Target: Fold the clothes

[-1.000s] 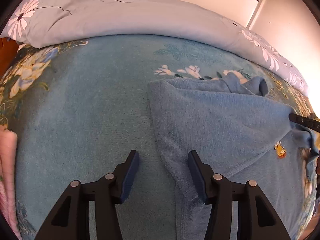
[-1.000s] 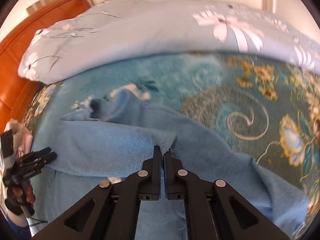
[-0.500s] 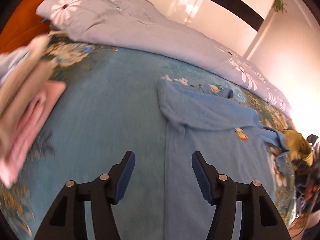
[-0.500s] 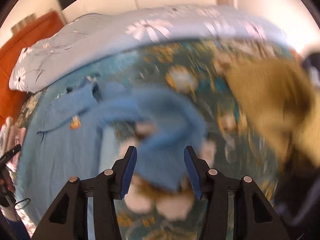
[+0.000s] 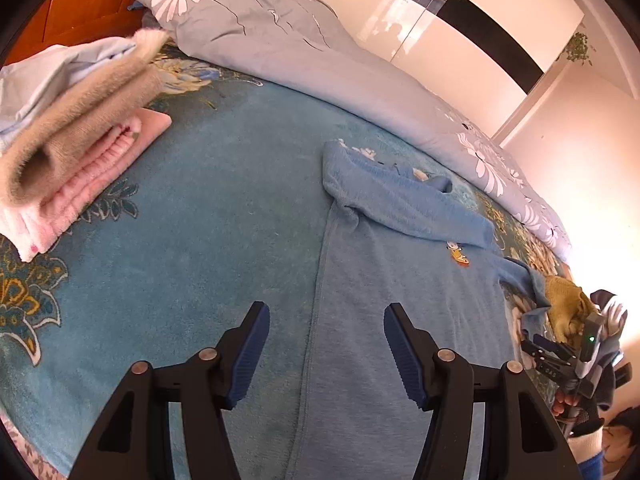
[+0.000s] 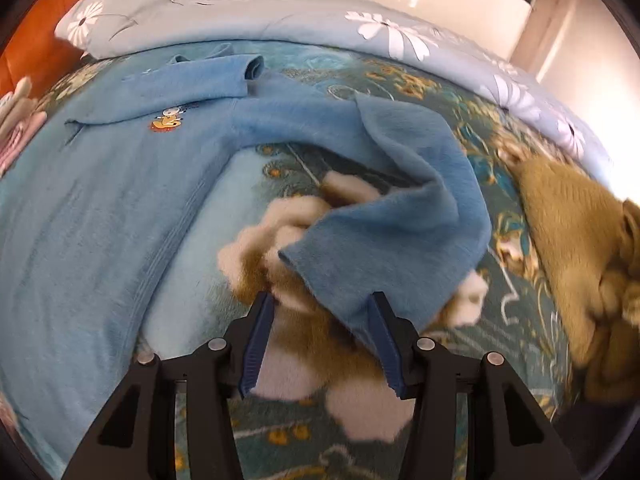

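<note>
The left wrist view looks from low over the near edge of the bed (image 5: 192, 216), forward and slightly down between its jaws, toward the quilt (image 5: 320, 64) and far wall. It sits well back and takes in most of the blue sweater (image 5: 400, 288). The right wrist view hangs much closer over the sweater's right sleeve (image 6: 400, 216), facing the same quilt (image 6: 320, 20). Both views share the sweater's chest with its small orange badge (image 5: 457, 253) (image 6: 167, 120), the folded left sleeve, the floral blanket and the mustard garment (image 6: 580, 248) at the right.
</note>
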Demonstrator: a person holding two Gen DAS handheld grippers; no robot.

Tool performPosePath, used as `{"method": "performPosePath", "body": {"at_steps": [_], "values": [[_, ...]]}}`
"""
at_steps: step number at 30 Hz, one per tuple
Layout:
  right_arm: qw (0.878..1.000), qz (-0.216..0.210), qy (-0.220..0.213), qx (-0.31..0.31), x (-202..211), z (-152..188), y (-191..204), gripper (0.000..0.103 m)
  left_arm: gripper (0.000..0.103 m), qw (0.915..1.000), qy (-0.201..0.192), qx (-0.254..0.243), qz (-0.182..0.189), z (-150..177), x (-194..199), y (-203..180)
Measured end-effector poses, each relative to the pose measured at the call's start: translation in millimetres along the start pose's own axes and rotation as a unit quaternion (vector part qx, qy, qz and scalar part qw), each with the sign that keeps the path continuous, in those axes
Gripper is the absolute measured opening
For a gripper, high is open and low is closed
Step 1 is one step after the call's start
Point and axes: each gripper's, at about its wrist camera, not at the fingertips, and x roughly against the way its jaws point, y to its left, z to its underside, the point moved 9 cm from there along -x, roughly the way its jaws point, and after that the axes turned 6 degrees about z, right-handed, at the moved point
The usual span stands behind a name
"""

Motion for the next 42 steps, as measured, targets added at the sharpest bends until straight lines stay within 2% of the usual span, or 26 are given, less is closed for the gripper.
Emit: {"method": "performPosePath", "body": {"at_steps": [1, 3, 4, 6, 9, 11, 15, 16, 18, 22, 28, 32, 36, 38, 42], "values": [[1.000, 0.002, 0.002, -0.008, -2, -1, -3, 0.042, 0.064, 1.0000, 0.001, 0.001, 0.001, 1, -1, 0], [0.999, 0.009, 0.011, -0.029, -8, -2, -12, 0.010, 0.064, 1.0000, 0.006, 0.004, 0.005, 4, -5, -1], [0.999, -0.001, 0.016, -0.044, -8, -4, -16, 0.007, 0.064, 0.9999, 0.010, 0.005, 0.008, 6, -7, -2], [0.996, -0.032, 0.025, -0.077, -5, -9, -25, 0.004, 0.064, 0.9997, 0.017, 0.007, 0.015, 10, -10, -3], [0.985, -0.102, -0.012, -0.139, 28, -31, -42, 0.004, 0.064, 0.9996, 0.020, 0.009, 0.021, 13, -11, 0], [0.970, -0.143, -0.045, -0.190, 57, -54, -58, 0.004, 0.064, 0.9994, 0.019, 0.011, 0.025, 13, -11, 2], [0.932, -0.218, -0.113, -0.267, 125, -114, -78, 0.004, 0.065, 0.9987, 0.020, 0.028, 0.038, 16, -13, 11], [0.926, -0.226, -0.122, -0.278, 136, -133, -79, 0.004, 0.065, 0.9984, 0.021, 0.035, 0.040, 17, -15, 14], [0.923, -0.235, -0.137, -0.273, 155, -169, -70, 0.004, 0.065, 0.9975, 0.023, 0.047, 0.047, 18, -16, 19], [0.942, -0.228, -0.133, -0.207, 172, -230, -6, 0.004, 0.065, 0.9955, 0.023, 0.069, 0.060, 21, -18, 31], [0.953, -0.266, -0.084, -0.122, 134, -293, 139, 0.004, 0.065, 0.9933, 0.020, 0.093, 0.066, 21, -14, 51], [0.957, -0.276, -0.041, -0.080, 88, -296, 225, 0.004, 0.065, 0.9926, 0.020, 0.098, 0.069, 21, -12, 60], [0.962, -0.265, 0.028, -0.055, 21, -280, 293, 0.004, 0.065, 0.9923, 0.023, 0.101, 0.068, 21, -12, 66], [0.965, -0.249, 0.062, -0.052, -12, -269, 316, 0.004, 0.066, 0.9921, 0.026, 0.103, 0.067, 22, -12, 70], [0.969, -0.225, 0.092, -0.044, -47, -255, 339, 0.006, 0.066, 0.9915, 0.029, 0.108, 0.066, 25, -14, 74]]}}
